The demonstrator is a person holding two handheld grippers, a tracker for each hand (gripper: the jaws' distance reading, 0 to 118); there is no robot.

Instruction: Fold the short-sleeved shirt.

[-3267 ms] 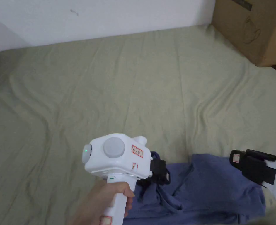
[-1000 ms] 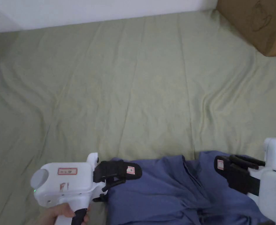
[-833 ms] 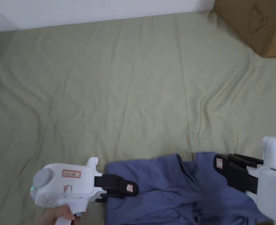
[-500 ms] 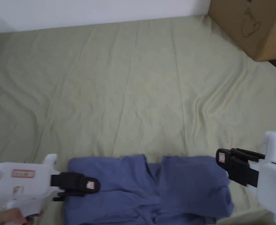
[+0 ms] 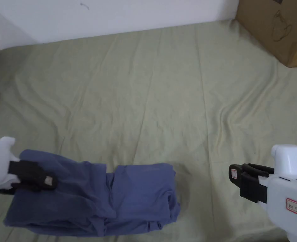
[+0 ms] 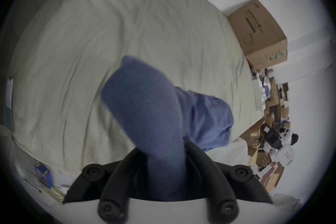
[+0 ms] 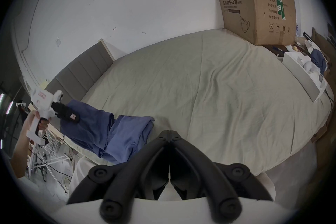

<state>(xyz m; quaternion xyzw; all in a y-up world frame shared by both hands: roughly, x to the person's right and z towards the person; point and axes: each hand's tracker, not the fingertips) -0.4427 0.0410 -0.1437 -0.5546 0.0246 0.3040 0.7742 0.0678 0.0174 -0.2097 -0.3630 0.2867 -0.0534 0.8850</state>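
Left gripper [image 5: 34, 180] clamped on blue shirt [image 5: 125, 195]; shirt stretched rightward toward right gripper [image 5: 236, 176], jaws closed, empty, well apart.

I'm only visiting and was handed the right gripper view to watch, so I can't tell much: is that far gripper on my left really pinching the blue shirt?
Observer: Yes. In its own view the left gripper has both jaws pressed on a lifted bunch of the blue shirt.
Operator: And the gripper I'm riding on, where is it next to the shirt?
Observer: In the head view the right gripper sits well off to the shirt's right, over bare bedsheet, jaws together, holding nothing.
Operator: Is the shirt neat yet?
Observer: No. From the head view it lies bunched near the bed's front edge, one end raised at the left gripper.
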